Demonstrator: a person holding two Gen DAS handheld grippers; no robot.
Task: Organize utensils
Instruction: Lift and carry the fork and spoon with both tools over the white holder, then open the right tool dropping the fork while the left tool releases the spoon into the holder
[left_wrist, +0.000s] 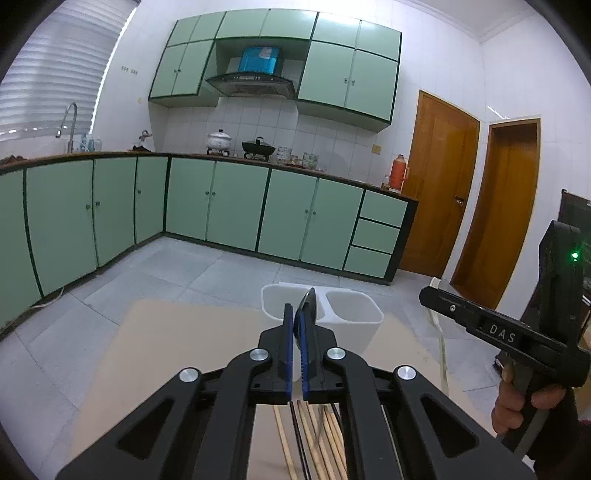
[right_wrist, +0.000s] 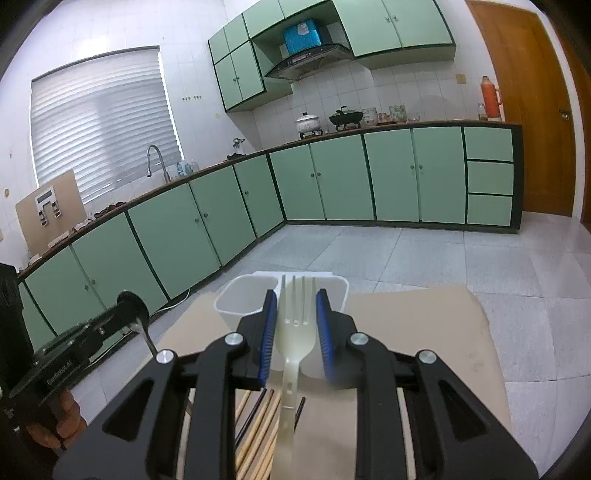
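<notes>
Two grippers held above a tan board (right_wrist: 413, 325). Left gripper (left_wrist: 297, 325): blue pads pressed together on a dark metal spoon (left_wrist: 308, 302), its bowl rising past the fingertips. Right gripper (right_wrist: 295, 317): pads partly spread, a white plastic fork (right_wrist: 295, 325) between them, tines pointing far; pad contact cannot be told. Just beyond both, at the board's far edge, a white two-compartment holder (left_wrist: 354, 325). Near, beneath the grippers, wooden chopsticks (right_wrist: 258, 424) lying on the board
</notes>
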